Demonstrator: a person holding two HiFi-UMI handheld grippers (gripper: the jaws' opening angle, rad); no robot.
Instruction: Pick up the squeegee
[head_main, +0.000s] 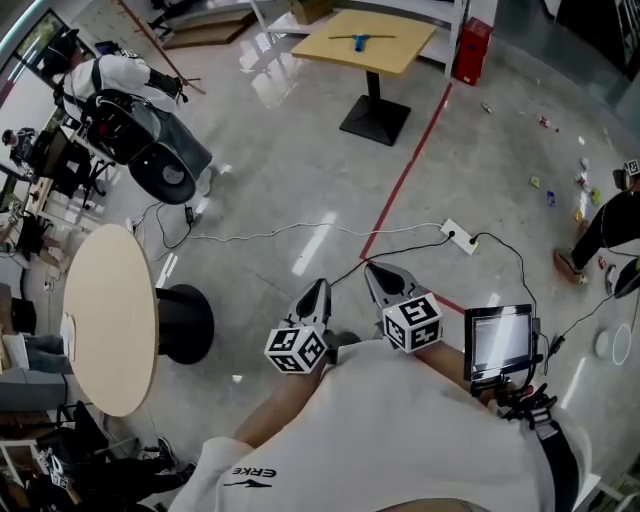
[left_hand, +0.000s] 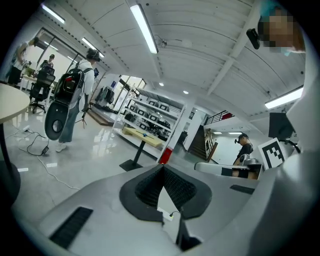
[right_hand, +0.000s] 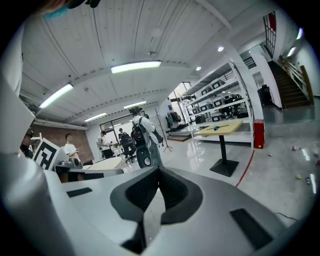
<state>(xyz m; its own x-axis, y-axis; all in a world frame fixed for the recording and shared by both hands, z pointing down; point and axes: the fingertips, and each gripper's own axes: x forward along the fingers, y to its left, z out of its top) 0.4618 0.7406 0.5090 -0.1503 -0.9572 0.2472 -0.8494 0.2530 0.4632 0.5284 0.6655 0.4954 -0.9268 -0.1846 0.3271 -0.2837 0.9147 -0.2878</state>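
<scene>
The small blue squeegee is seen lying flat on the yellow square-topped pedestal table, about midway between that table's edges. The table stands at the far side of the polished grey floor. The squeegee is set well apart from both grippers and almost straight ahead of them. Its long axis is judged to run across the head view, roughly parallel to the table's near edge. At this range the blade end cannot be told from the handle end.

The left gripper and the right gripper are held side by side close to the person's chest, with their tips aimed forward towards the table. In each gripper's own view the jaws are shown pressed together with nothing between them.

Neither gripper is clearly the nearer, though the right one is placed slightly closer to the line that leads to the squeegee. The floor between must be crossed before any reach is made. The chosen jaws must then be opened and set across the long axis.
</scene>
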